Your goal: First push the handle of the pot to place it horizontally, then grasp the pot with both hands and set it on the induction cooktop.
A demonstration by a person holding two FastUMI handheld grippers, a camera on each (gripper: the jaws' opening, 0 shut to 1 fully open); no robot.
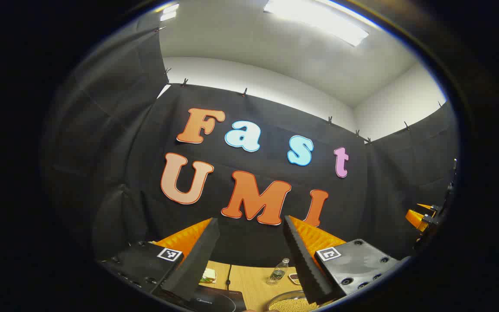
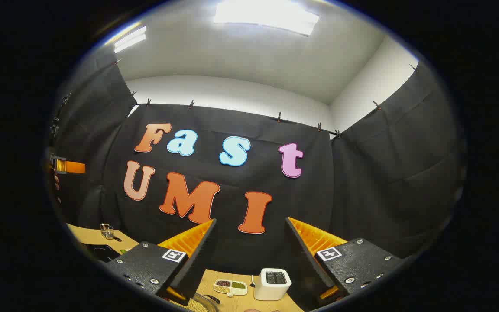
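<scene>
Both grippers are raised and tilted up toward the booth's wall. My left gripper (image 1: 250, 221) is open with nothing between its fingers. Below it on the wooden table (image 1: 249, 281) lies the black induction cooktop (image 1: 217, 300), and to its right shows the round rim of the pot (image 1: 293, 304) with pale grains inside. My right gripper (image 2: 250, 221) is also open and holds nothing. The pot's rim (image 2: 198, 305) peeks in under its left finger, and the handle is hard to make out. The right gripper (image 1: 422, 216) appears at the left gripper view's right edge.
A plastic bottle (image 1: 278, 271), a small dish (image 1: 295, 278) and a sandwich-like item (image 1: 208, 275) sit at the back of the table. A white toaster (image 2: 272, 284), a divided dish of beans (image 2: 230, 287) and a glass jar (image 2: 107, 232) also stand there.
</scene>
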